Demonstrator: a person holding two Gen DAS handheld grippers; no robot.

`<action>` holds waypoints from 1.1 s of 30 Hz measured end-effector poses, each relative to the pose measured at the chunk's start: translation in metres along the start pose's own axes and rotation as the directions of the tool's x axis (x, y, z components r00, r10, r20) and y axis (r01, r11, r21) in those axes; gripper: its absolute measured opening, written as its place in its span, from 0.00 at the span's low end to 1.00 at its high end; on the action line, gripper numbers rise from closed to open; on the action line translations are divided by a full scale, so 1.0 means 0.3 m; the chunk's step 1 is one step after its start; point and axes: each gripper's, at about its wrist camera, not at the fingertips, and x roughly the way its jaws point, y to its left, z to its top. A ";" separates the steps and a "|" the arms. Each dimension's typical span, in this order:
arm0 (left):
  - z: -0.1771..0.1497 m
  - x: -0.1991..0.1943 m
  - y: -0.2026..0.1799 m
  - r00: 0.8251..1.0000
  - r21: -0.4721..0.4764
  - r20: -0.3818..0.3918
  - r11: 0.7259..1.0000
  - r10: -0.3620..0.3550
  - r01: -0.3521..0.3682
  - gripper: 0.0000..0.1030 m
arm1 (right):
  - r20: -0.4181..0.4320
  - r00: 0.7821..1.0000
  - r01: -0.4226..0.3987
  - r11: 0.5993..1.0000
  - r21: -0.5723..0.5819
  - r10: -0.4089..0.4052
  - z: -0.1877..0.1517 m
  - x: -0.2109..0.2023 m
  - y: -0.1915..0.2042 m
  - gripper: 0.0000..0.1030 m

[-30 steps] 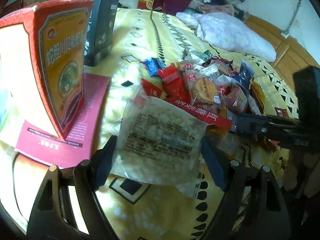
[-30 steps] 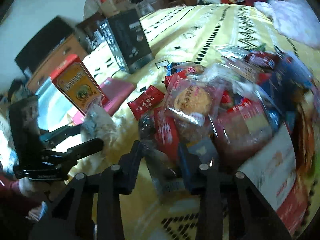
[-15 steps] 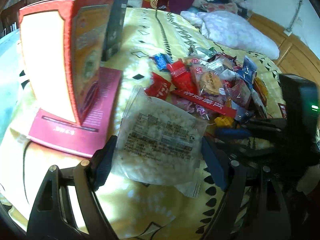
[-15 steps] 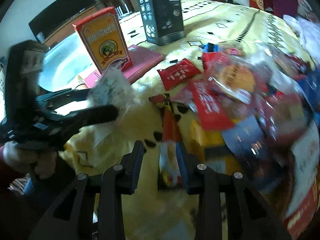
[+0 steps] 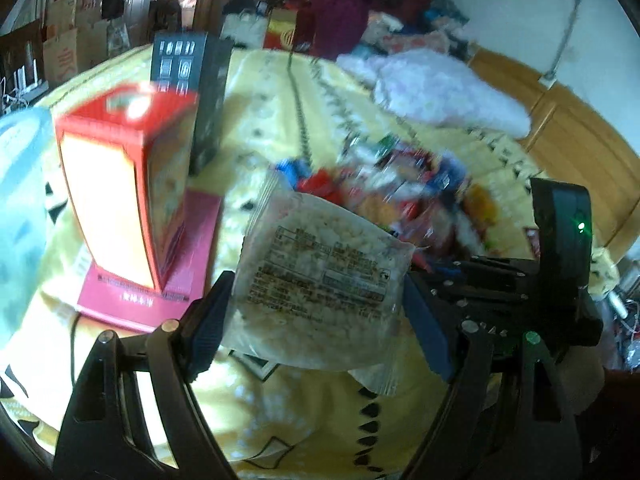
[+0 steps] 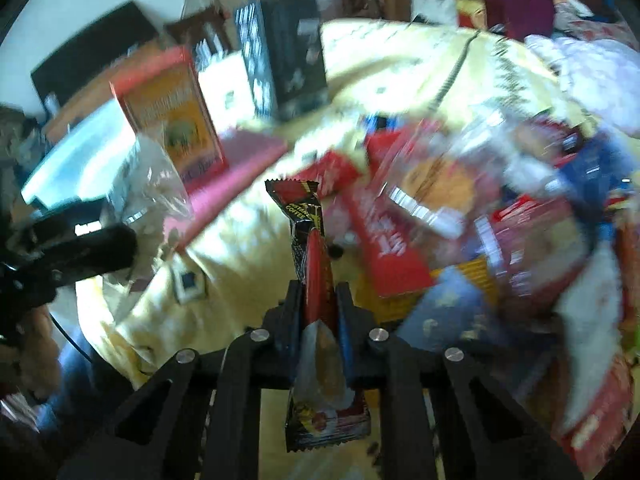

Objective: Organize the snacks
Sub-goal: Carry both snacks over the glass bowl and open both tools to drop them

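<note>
Both tongs are loaded. Left gripper (image 5: 316,312) has its two fingers spread wide and pressed against the sides of a clear snack packet (image 5: 320,276), pale crumbly stuff inside, with a printed label facing up; the print is too small to read. The packet hangs off the bed, its lower corner drooping below the fingers. Right gripper (image 6: 318,304) is pinched nearly together on a slim red-and-black coffee stick (image 6: 310,248), which stands upright between the fingers, its top poking well above them and its bottom end hanging down under the mount.

Behind all this lies the snack pile (image 6: 480,208) on the yellow bedspread (image 5: 280,400), but it is smeared by blur in both views: red wrappers, something blue, a round biscuit-like thing in clear film, and little more can be made out. To the left stands a red and orange box (image 5: 120,200), upright on a flat pink box (image 5: 192,272), with a tall black box (image 5: 204,92) just behind it. The lettering on all three is unreadable. A white pillow (image 5: 440,92) lies at the far side of the bed near the wooden headboard (image 5: 580,136).

From the left wrist, the right tool's body covers the pile's near right edge; from the right wrist, the left tool is cut off at the frame's left edge.
</note>
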 end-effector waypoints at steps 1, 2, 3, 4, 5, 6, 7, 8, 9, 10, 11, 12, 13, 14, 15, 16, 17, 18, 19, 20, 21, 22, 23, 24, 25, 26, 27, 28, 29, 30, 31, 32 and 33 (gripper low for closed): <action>0.017 -0.020 -0.007 1.000 0.002 0.020 1.000 -0.006 0.006 0.80 | 0.026 1.000 0.004 1.000 0.013 -0.005 0.013 -0.034 -0.005 0.17; 0.040 -0.045 -0.011 0.999 0.001 0.044 1.000 -0.010 0.010 0.80 | 0.054 0.998 0.010 1.000 0.025 -0.011 0.028 -0.071 -0.008 0.17; 0.054 -0.060 -0.011 0.998 -0.002 0.058 1.000 -0.014 0.014 0.80 | 0.083 0.996 0.018 0.999 0.032 -0.020 0.050 -0.112 -0.005 0.17; 0.082 -0.091 -0.005 0.996 -0.009 0.085 1.000 -0.019 0.019 0.80 | 0.105 0.994 0.026 0.999 0.034 -0.029 0.070 -0.144 -0.005 0.17; 0.105 -0.117 0.004 0.994 -0.015 0.110 1.000 -0.014 0.016 0.80 | 0.129 0.991 0.035 0.999 0.034 -0.040 0.100 -0.169 0.005 0.17; 0.120 -0.137 0.017 0.992 -0.021 0.127 1.000 -0.010 0.012 0.80 | 0.159 0.986 0.041 0.999 0.032 -0.045 0.140 -0.204 0.014 0.17; 0.151 -0.176 0.040 0.988 -0.034 0.157 0.999 0.002 0.004 0.80 | 0.174 0.984 0.041 0.999 0.030 -0.046 0.171 -0.214 0.023 0.17; 0.167 -0.195 0.058 0.985 -0.043 0.175 0.999 0.011 -0.003 0.80 | 0.194 0.980 0.040 0.999 0.027 -0.045 0.207 -0.234 0.034 0.17; 0.187 -0.224 0.080 0.980 -0.054 0.198 0.998 0.026 -0.015 0.81 | 0.219 0.975 0.038 0.999 0.021 -0.042 0.251 -0.257 0.053 0.17; 0.210 -0.260 0.111 0.973 -0.068 0.224 0.997 0.051 -0.037 0.80 | 0.238 0.970 0.036 0.999 0.013 -0.038 0.292 -0.264 0.069 0.17; 0.228 -0.293 0.142 0.966 -0.084 0.247 0.995 0.077 -0.058 0.80 | 0.258 0.966 0.030 1.000 0.004 -0.030 0.332 -0.273 0.092 0.17; 0.244 -0.327 0.177 0.957 -0.102 0.268 0.991 0.106 -0.082 0.80 | 0.275 0.961 0.016 1.000 -0.008 -0.013 0.377 -0.288 0.118 0.17; 0.260 -0.365 0.219 0.946 -0.125 0.290 0.986 0.147 -0.115 0.80 | 0.290 0.957 0.003 1.000 -0.022 0.004 0.420 -0.292 0.150 0.17; 0.273 -0.398 0.261 0.934 -0.149 0.305 0.978 0.186 -0.147 0.80 | 0.300 0.954 -0.008 0.999 -0.036 0.019 0.453 -0.297 0.180 0.17; 0.283 -0.429 0.303 0.923 -0.177 0.314 0.969 0.223 -0.174 0.80 | 0.312 0.949 -0.025 0.998 -0.056 0.041 0.496 -0.295 0.226 0.17; 0.293 -0.470 0.369 0.907 -0.225 0.321 0.952 0.274 -0.208 0.81 | 0.320 0.945 -0.042 0.996 -0.073 0.063 0.529 -0.288 0.265 0.17; 0.296 -0.496 0.413 0.894 -0.255 0.324 0.939 0.309 -0.231 0.80 | 0.325 0.941 -0.063 0.994 -0.092 0.090 0.565 -0.281 0.311 0.17; 0.299 -0.526 0.464 0.879 -0.289 0.325 0.921 0.350 -0.260 0.80 | 0.330 0.936 -0.091 0.989 -0.114 0.124 0.604 -0.273 0.367 0.17; 0.299 -0.540 0.494 0.866 -0.311 0.322 0.906 0.383 -0.285 0.80 | 0.329 0.932 -0.116 0.985 -0.131 0.154 0.629 -0.267 0.418 0.17; 0.298 -0.554 0.533 0.850 -0.335 0.313 0.886 0.424 -0.319 0.80 | 0.323 0.927 -0.149 0.977 -0.154 0.192 0.667 -0.247 0.482 0.17; 0.295 -0.569 0.580 0.834 -0.362 0.299 0.864 0.463 -0.350 0.80 | 0.317 0.924 -0.167 0.972 -0.165 0.213 0.687 -0.238 0.517 0.17; 0.289 -0.575 0.620 0.826 -0.388 0.283 0.846 0.488 -0.366 0.80 | 0.306 0.920 -0.196 0.964 -0.181 0.244 0.708 -0.218 0.573 0.17; 0.283 -0.575 0.651 0.821 -0.411 0.270 0.832 0.502 -0.373 0.80 | 0.292 0.917 -0.220 0.956 -0.195 0.271 0.727 -0.195 0.627 0.17; 0.276 -0.569 0.675 0.817 -0.431 0.256 0.818 0.516 -0.381 0.80 | 0.271 0.915 -0.248 0.946 -0.208 0.299 0.744 -0.166 0.684 0.17; 0.267 -0.564 0.709 0.811 -0.451 0.234 0.799 0.536 -0.398 0.80 | 0.254 0.913 -0.270 0.939 -0.215 0.320 0.756 -0.140 0.725 0.17; 0.259 -0.553 0.732 0.806 -0.465 0.214 0.784 0.551 -0.413 0.81 | 0.227 0.911 -0.297 0.929 -0.223 0.346 0.770 -0.102 0.781 0.17; 0.249 -0.544 0.756 0.802 -0.477 0.195 0.769 0.564 -0.425 0.81 | 0.208 0.910 -0.312 0.923 -0.226 0.359 0.774 -0.073 0.816 0.17; 0.238 -0.535 0.782 0.799 -0.489 0.177 0.755 0.575 -0.436 0.80 | 0.182 0.909 -0.332 0.915 -0.229 0.376 0.781 -0.033 0.861 0.17; 0.225 -0.535 0.803 0.796 -0.496 0.162 0.745 0.584 -0.446 0.80 | 0.165 0.908 -0.344 0.911 -0.230 0.384 0.775 -0.009 0.888 0.17; 0.221 -0.525 0.812 0.793 -0.500 0.147 0.736 0.591 -0.456 0.80 | 0.140 0.908 -0.359 0.905 -0.228 0.396 0.775 0.028 0.923 0.17; 0.216 -0.517 0.827 0.792 -0.506 0.132 0.728 0.596 -0.463 0.80 | 0.116 0.907 -0.373 0.900 -0.226 0.405 0.775 0.063 0.955 0.17; 0.213 -0.517 0.841 0.791 -0.511 0.123 0.722 0.599 -0.467 0.80 | 0.098 0.906 -0.382 0.896 -0.225 0.411 0.771 0.091 0.976 0.17; 0.209 -0.508 0.855 0.789 -0.515 0.111 0.714 0.604 -0.474 0.81 | 0.076 0.905 -0.393 0.892 -0.223 0.418 0.766 0.123 1.002 0.17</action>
